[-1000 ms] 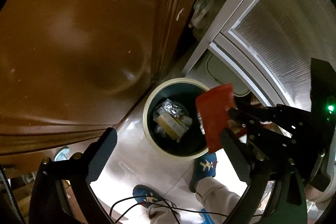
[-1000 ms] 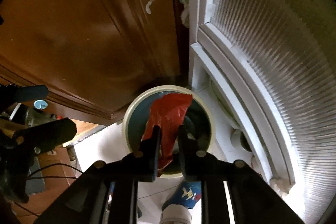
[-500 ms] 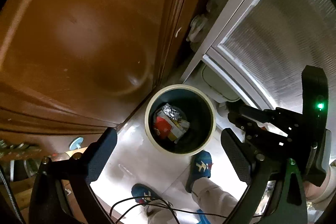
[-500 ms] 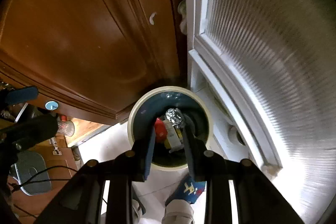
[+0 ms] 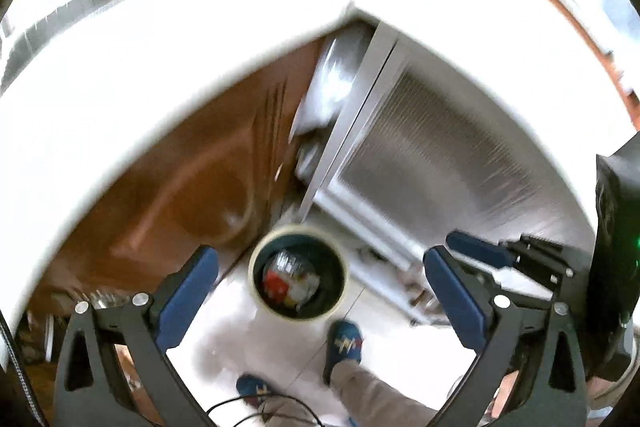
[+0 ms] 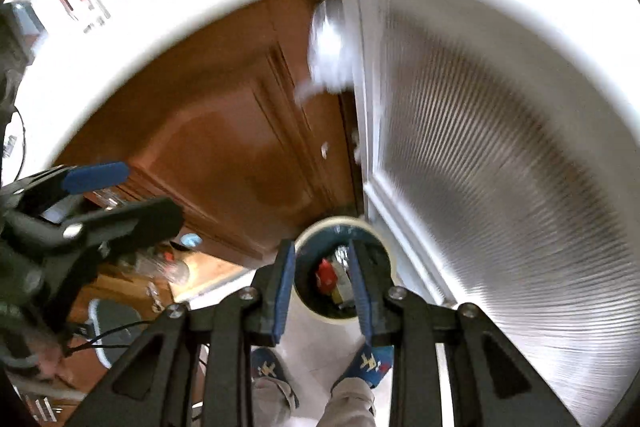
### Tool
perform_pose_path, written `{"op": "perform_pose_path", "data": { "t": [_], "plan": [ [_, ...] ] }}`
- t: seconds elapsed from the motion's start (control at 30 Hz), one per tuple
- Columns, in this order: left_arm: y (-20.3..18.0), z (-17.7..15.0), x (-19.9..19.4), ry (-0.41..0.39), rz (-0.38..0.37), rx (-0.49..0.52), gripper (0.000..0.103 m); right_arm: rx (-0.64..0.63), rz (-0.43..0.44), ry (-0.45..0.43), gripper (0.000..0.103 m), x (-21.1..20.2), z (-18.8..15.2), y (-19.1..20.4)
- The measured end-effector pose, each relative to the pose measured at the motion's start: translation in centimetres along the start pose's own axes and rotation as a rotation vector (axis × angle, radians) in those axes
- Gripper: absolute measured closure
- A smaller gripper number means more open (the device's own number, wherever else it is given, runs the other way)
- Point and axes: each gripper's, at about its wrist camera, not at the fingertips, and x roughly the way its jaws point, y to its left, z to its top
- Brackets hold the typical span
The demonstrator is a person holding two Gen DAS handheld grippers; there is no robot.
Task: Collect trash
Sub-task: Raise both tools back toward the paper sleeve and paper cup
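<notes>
A round bin with a cream rim (image 5: 256, 291) stands on the pale floor far below both grippers. Inside it lie a red wrapper (image 5: 274, 283), crumpled foil (image 5: 290, 261) and other scraps. My left gripper (image 5: 320, 255) hangs high above the bin, its jaws opening wide with nothing between them. In the right wrist view the bin rim (image 6: 316, 231) and the red wrapper (image 6: 326, 273) show between the blue pads of my right gripper (image 6: 321, 247), which stands partly open and holds nothing. The left gripper (image 6: 96, 177) appears at that view's left edge.
A bright white counter edge (image 5: 200, 47) curves over the top of both views. A brown cabinet door (image 5: 180, 195) stands left of the bin, a ribbed glass door (image 5: 440, 155) to its right. A person's feet in blue slippers (image 5: 344, 341) stand beside the bin.
The red wrapper left my right gripper and dropped into the bin as its jaws opened. Both grippers rose well above the bin, and the white counter edge came into view.
</notes>
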Motion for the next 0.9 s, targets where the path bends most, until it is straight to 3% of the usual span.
{"op": "perform_pose_path", "data": {
  "t": [0.2,0.4,0.5,0.67,0.83,0.9],
  "plan": [
    [-2.4,5.6,-5.3,-0.130,-0.025,0.047,0.001,0.024,0.016,-0.115,0.075,-7.0,3.8,-1.1],
    [-5.1,11.8,-7.1,-0.179,-0.050,0.071,0.001,0.055,-0.012,-0.219,0.073,-11.3,9.4,-4.4],
    [-6.7,14.7,-7.2,-0.204,-0.025,0.090,0.001,0.093,-0.017,-0.241,0.073,-12.0,12.6,-6.9],
    [-7.6,19.0,-5.2,-0.192,-0.019,0.063,0.001,0.160,-0.053,-0.256,0.073,-12.2,17.4,-12.6],
    [-7.3,22.6,-1.7,-0.172,-0.002,0.018,0.001,0.239,-0.142,-0.302,0.072,-11.0,21.5,-18.9],
    [-6.7,24.1,0.1,-0.163,0.001,-0.011,0.001,0.291,-0.165,-0.318,0.059,-9.9,23.1,-21.9]
  ]
}}
